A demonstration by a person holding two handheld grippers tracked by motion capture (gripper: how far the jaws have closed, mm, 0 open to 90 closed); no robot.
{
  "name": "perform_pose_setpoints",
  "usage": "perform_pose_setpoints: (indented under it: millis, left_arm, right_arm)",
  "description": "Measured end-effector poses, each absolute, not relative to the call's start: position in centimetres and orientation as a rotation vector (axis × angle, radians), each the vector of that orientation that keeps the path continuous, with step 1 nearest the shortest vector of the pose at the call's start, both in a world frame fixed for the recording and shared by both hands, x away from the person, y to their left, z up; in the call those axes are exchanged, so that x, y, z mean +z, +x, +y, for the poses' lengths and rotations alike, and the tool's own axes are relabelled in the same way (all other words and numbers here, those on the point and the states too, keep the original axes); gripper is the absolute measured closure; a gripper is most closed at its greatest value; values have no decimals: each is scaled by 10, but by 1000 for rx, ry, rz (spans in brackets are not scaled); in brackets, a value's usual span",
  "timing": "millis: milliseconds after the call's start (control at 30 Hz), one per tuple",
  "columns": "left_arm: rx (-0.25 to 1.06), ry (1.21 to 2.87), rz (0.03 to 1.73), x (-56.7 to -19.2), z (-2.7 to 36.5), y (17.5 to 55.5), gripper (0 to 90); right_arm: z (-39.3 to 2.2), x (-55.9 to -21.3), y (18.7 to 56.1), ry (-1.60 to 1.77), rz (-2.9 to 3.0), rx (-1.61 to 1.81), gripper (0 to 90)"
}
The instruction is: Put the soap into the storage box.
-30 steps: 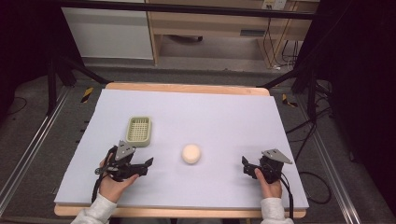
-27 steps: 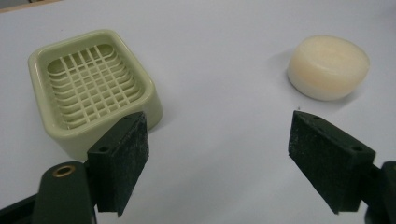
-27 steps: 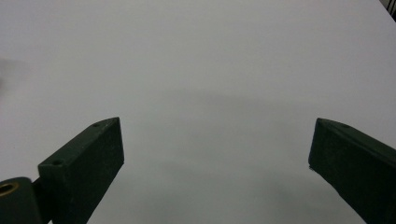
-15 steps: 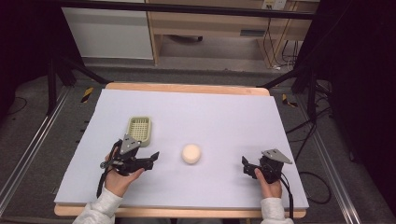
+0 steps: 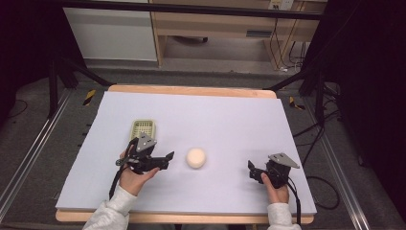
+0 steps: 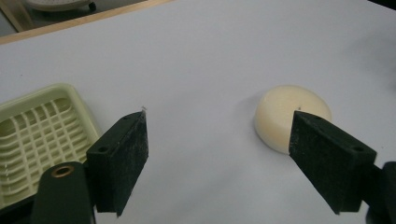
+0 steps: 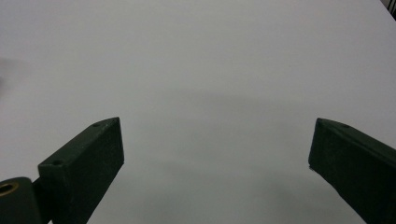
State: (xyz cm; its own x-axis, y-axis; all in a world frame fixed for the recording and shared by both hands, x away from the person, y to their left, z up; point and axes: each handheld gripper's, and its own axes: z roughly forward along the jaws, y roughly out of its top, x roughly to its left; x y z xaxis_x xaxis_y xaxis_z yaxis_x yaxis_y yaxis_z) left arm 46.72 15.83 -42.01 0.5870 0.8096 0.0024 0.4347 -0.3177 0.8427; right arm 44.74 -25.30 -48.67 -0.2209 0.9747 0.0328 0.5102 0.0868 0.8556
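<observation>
— Resting near the middle of the pale table [image 5: 230, 120], a round, cream-coloured puck [image 5: 196, 157] with a flat top lies between both grippers.

— And the left gripper [image 5: 165, 158]?

— Jaws spread wide, gripping nothing, just beside the puck. Its own view shows the puck [image 6: 289, 116] past the right jaw, apart from it, and a ribbed pale-green tray [image 6: 37, 135] at left.

— The right gripper [image 5: 253, 172]?

— Also spread wide, empty, well apart from the puck; its view faces bare table [image 7: 196, 70].
</observation>
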Motion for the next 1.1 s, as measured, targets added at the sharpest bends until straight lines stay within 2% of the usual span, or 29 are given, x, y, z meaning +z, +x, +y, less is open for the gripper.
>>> perform_pose_setpoints:
  millis: [1100]
  left_arm:
    - [472, 2037, 930, -432, 98, 481, 189]
  right_arm:
    - [-253, -487, 448, 1462, 1807, 1046, 38]
